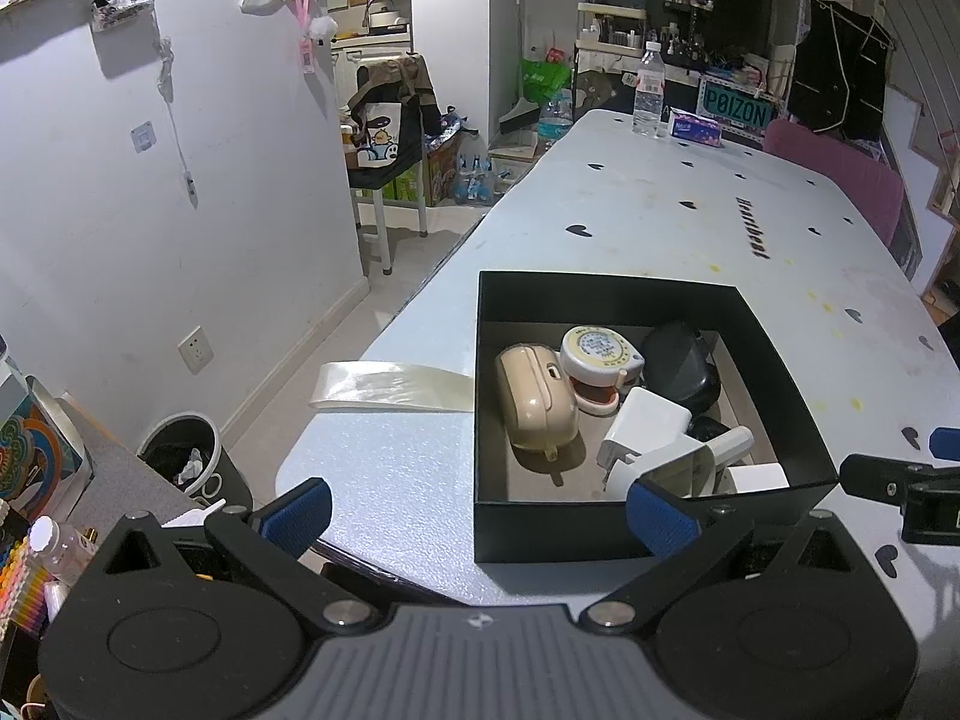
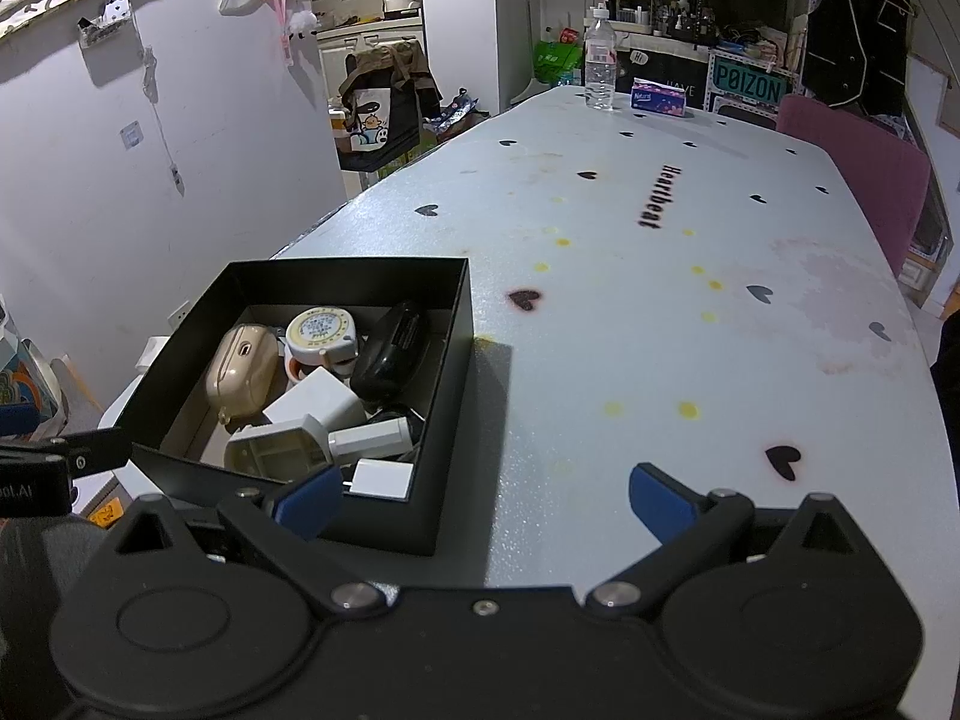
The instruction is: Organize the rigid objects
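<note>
Dim cool light, sharp focus, fisheye-warped edges

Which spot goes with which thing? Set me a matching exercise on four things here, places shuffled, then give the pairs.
Things:
1. beige earbud case
2. water bottle
3. strip of clear tape
4. tissue pack

Places:
A. on the table, left of the black box
B. standing at the table's far end
C. inside the black box
D. lying right of the bottle

Pairs: 1-C, 2-B, 3-A, 4-D
</note>
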`<state>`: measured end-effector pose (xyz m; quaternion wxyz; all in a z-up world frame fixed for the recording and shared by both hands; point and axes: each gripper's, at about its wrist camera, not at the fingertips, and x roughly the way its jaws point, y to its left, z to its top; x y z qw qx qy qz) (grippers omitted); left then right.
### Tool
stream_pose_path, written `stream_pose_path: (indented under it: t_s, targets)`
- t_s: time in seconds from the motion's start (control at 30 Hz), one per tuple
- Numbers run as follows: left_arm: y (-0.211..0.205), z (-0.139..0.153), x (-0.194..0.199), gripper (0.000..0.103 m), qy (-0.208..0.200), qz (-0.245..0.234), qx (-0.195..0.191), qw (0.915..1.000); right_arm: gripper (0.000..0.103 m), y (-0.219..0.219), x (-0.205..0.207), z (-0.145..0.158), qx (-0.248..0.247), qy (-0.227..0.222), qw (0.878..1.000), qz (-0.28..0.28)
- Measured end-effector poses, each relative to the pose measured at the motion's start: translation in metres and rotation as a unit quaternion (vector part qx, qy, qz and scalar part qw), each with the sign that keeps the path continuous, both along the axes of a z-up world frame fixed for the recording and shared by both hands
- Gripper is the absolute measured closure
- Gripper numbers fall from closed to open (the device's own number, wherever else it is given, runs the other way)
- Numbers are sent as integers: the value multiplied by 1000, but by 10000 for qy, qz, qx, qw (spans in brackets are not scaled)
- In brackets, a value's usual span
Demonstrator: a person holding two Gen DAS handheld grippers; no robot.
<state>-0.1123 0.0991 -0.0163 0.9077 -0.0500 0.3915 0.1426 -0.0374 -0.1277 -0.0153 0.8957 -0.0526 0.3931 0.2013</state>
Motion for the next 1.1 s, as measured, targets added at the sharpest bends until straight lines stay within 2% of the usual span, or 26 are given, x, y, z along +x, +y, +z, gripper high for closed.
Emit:
stream_pose_path:
  t_s: [1.1]
  targets:
    - [3, 1, 0, 0, 8, 7, 0, 10000, 0, 0, 0, 0, -8, -1, 10000, 2]
